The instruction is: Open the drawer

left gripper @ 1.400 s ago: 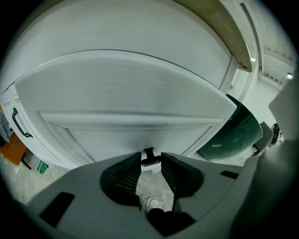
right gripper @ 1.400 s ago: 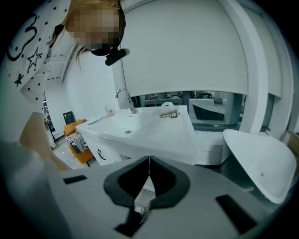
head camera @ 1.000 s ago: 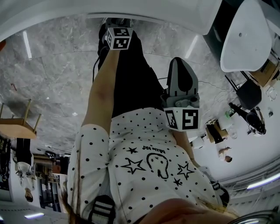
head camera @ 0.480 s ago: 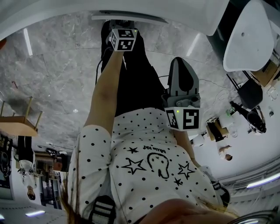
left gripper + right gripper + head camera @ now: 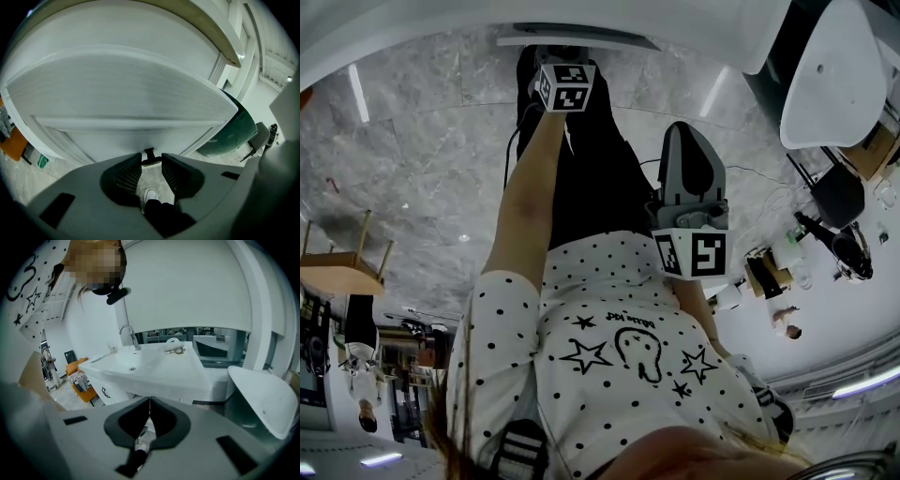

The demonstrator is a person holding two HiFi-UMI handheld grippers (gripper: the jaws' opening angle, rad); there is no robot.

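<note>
Grey marble floor (image 5: 422,169), white sink counter (image 5: 159,371) w/ faucet (image 5: 127,333).

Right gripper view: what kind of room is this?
Probably a bathroom showroom or a mock washroom, not a home. A white sink with a tap stands in a big open hall, with an orange seat beside it and a marble floor underfoot.

1 L gripper (image 5: 151,163), 1 R gripper (image 5: 149,404), 1 drawer (image 5: 150,136), 1 handle (image 5: 149,153).
</note>
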